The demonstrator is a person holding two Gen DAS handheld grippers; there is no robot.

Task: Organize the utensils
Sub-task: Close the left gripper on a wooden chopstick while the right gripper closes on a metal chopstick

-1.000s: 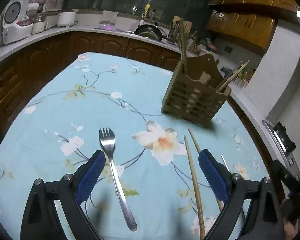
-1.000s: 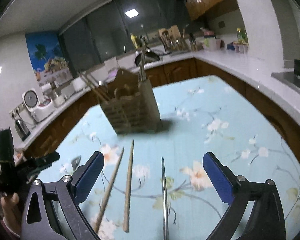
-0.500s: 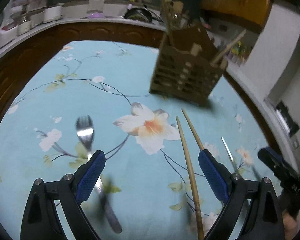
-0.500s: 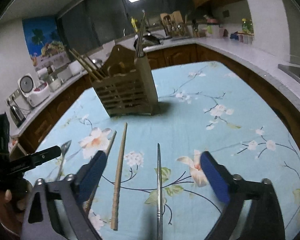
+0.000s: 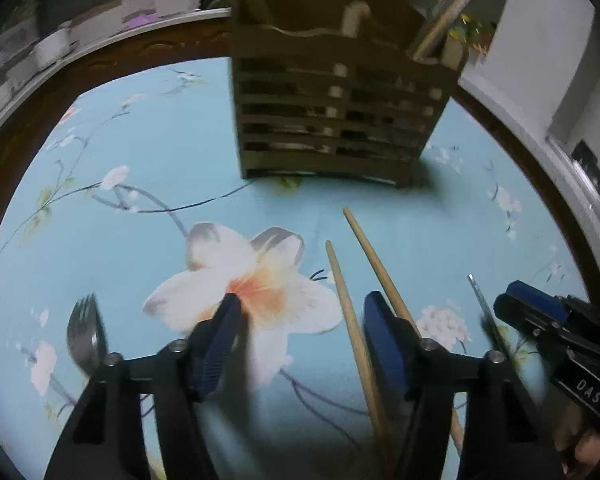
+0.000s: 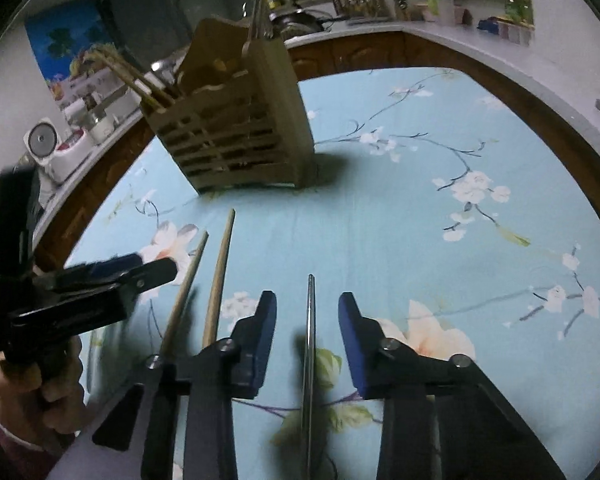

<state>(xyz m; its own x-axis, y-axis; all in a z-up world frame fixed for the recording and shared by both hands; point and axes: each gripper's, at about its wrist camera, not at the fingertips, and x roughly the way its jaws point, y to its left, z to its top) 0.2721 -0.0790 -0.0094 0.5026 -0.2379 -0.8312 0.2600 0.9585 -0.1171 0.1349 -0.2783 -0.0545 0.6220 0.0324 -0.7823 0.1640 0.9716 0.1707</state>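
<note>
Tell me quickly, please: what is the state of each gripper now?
Left gripper: open, holding nothing; one wooden chopstick lies between its fingers.
Right gripper: open, holding nothing; the metal chopstick lies between its fingers.

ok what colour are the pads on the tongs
Dark blue pads on black arms, clearest in the right wrist view.

The left gripper (image 5: 302, 334) fills the bottom centre of its own view, its blue-padded fingers (image 5: 216, 344) parted with a clear gap between them. The right gripper (image 6: 307, 332) sits low in its view too, fingers (image 6: 354, 344) apart at a narrower gap. A bare hand (image 6: 40, 392) (lower left of the right view) grips the left gripper's black handle, a dark red cuff at the wrist.
</note>
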